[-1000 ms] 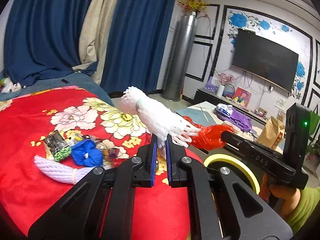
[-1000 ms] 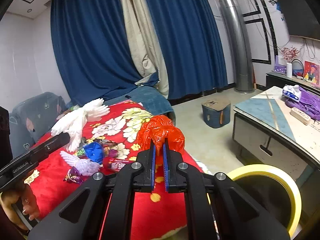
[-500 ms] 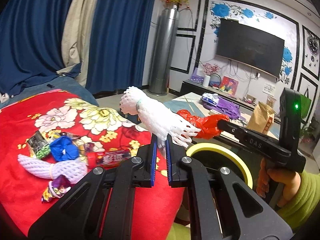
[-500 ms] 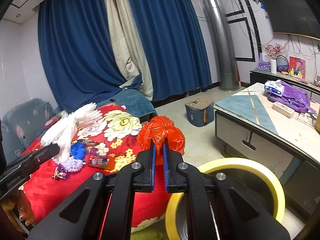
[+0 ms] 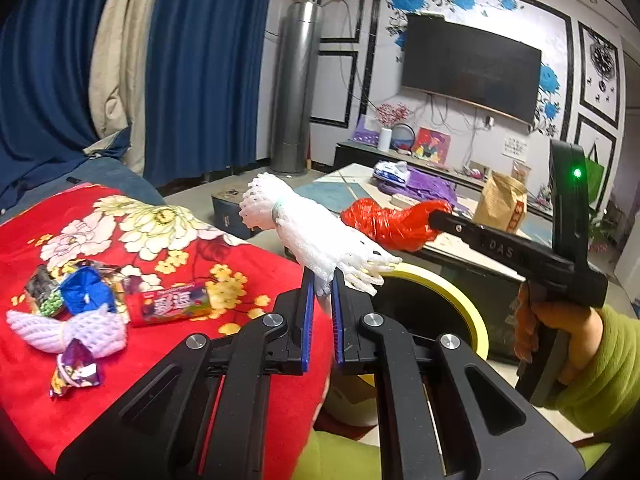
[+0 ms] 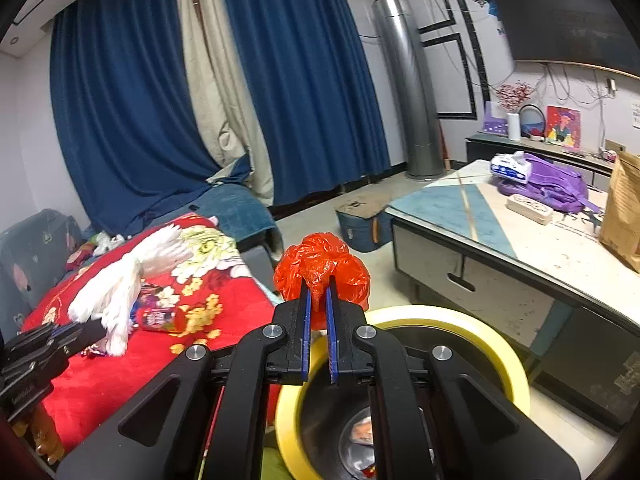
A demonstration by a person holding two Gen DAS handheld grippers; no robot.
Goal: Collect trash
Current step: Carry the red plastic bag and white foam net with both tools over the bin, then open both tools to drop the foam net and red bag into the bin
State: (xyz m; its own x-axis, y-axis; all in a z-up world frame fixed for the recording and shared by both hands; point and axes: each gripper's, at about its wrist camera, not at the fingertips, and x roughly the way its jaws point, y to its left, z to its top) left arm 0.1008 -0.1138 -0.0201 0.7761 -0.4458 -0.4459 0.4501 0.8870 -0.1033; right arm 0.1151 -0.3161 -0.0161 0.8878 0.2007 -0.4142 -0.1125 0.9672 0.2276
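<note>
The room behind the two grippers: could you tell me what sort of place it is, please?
Most likely a home living room: a wall-mounted television, a low coffee table, blue floor-length curtains, and a seat covered with a red floral blanket.

A home living room.
We see a wall-mounted television [image 5: 470, 70], blue curtains [image 6: 132, 92], and a floral red blanket [image 5: 120, 240].

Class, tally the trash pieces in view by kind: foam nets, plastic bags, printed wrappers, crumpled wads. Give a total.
Foam nets: 2 (white net in left tool, lilac net on blanket)
Plastic bags: 1 (red bag in right tool)
Printed wrappers: 3 (green-black wrapper, red wrapper, purple wrapper)
Crumpled wads: 1 (blue wad)
Total: 7
</note>
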